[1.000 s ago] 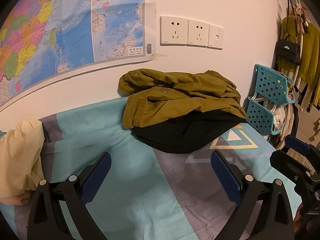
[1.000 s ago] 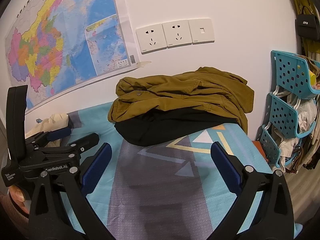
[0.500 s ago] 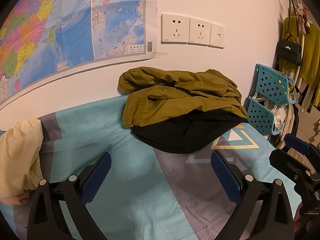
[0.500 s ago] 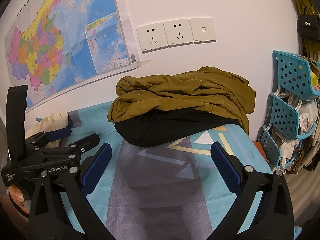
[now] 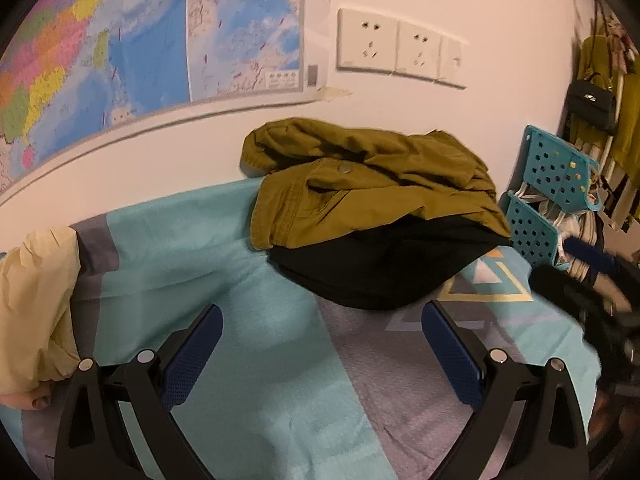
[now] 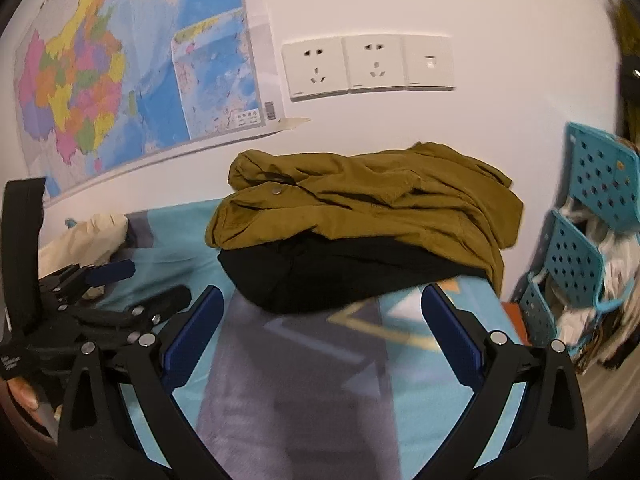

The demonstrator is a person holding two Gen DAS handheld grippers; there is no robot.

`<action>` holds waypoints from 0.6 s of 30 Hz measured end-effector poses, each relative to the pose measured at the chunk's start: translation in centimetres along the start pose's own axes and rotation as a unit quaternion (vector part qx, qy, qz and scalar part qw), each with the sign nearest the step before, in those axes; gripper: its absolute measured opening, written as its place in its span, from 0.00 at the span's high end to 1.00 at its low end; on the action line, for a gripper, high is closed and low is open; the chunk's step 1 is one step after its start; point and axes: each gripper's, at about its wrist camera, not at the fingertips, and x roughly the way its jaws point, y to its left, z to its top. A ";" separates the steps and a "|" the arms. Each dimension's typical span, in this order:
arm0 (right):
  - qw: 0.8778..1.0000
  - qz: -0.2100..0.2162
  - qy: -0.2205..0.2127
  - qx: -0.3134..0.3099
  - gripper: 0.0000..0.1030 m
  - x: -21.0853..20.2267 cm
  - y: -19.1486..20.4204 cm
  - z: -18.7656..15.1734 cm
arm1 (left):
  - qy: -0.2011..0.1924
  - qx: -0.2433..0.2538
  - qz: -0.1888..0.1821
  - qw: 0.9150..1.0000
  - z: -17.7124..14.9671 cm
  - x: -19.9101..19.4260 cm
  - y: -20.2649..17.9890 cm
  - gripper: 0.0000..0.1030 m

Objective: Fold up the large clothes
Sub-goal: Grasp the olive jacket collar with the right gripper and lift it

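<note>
The olive jacket (image 5: 372,184) lies crumpled on a black garment (image 5: 384,264) at centre frame, against the wall on the teal bedspread (image 5: 240,360), apparently heaped there awaiting folding. Both the left gripper (image 5: 322,356) and the right gripper (image 6: 320,344) hang low in frame, spread wide, empty and touching nothing, aimed at the pile.

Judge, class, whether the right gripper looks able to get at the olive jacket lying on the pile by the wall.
Probably yes. The right gripper is open and empty, and only bare bedspread lies between it and the olive jacket, which sits on top of the black garment with nothing over it.
</note>
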 end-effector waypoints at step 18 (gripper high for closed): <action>0.986 -0.023 0.085 -0.140 0.54 17.7 1.7 9.7 | 0.042 -0.055 0.024 0.997 1.9 6.1 5.0 0.06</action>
